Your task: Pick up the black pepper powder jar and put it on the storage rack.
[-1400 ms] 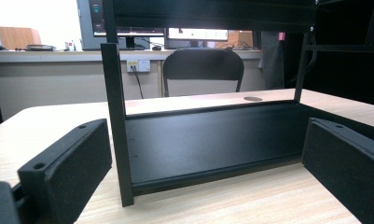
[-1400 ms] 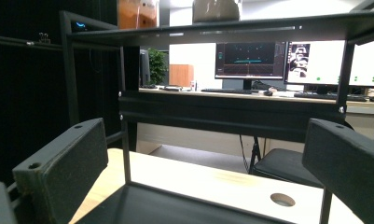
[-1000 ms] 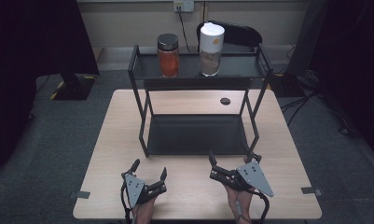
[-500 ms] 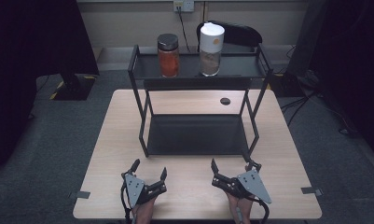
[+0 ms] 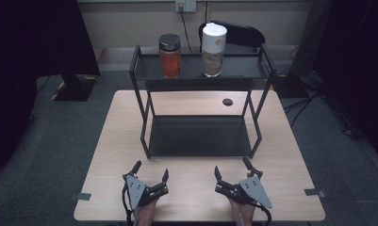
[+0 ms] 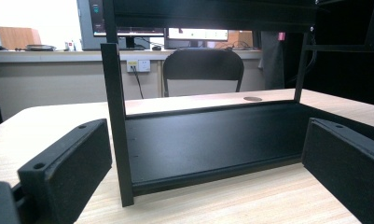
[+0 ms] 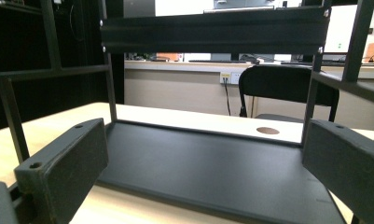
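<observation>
The black two-tier metal rack (image 5: 201, 136) stands in the middle of the light wooden table (image 5: 106, 141), its bare lower shelf facing the near edge and its front-left post rising close between the jaws in the left gripper view. Just short of it, the left gripper (image 5: 151, 173) and the right gripper (image 5: 231, 169) rest low over the table's near edge, well apart, both with jaws spread wide and holding nothing. On the rack's top shelf, a clear glass jar with orange contents and a dark lid (image 5: 170, 55) stands beside a taller white-capped canister (image 5: 213, 50); a black chair (image 6: 203, 70) sits beyond the table.
</observation>
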A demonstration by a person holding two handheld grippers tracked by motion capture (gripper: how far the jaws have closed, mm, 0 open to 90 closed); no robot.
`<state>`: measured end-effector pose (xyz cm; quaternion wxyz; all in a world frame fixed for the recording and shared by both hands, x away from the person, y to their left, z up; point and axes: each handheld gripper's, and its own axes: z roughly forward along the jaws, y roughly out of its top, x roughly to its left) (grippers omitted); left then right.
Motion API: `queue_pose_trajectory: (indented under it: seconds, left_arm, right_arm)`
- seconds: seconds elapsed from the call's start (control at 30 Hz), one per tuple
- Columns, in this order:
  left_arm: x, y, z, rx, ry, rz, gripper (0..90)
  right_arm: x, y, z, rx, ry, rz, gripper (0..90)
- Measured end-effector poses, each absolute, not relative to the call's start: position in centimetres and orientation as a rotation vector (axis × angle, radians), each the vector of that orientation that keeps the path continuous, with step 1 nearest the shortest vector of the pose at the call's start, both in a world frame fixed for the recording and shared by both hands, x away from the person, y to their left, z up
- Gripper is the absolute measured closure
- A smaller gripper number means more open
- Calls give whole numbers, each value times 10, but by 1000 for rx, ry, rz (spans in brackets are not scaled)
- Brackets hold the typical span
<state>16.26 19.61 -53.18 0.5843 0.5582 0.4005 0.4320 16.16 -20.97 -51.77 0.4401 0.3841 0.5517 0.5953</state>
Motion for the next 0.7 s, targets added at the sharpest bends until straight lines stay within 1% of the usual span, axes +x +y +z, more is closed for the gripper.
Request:
queue_pose_trajectory:
  seconds: [0.47,0.7]
  left_arm:
    - [163,196,-532,1303,934,1008,8]
    - [163,196,-532,1303,934,1008,8]
  right_arm:
    - [165,-209,-530,1003,1392,1462,0]
    - [166,-209,-531,1022,1384,1472,0]
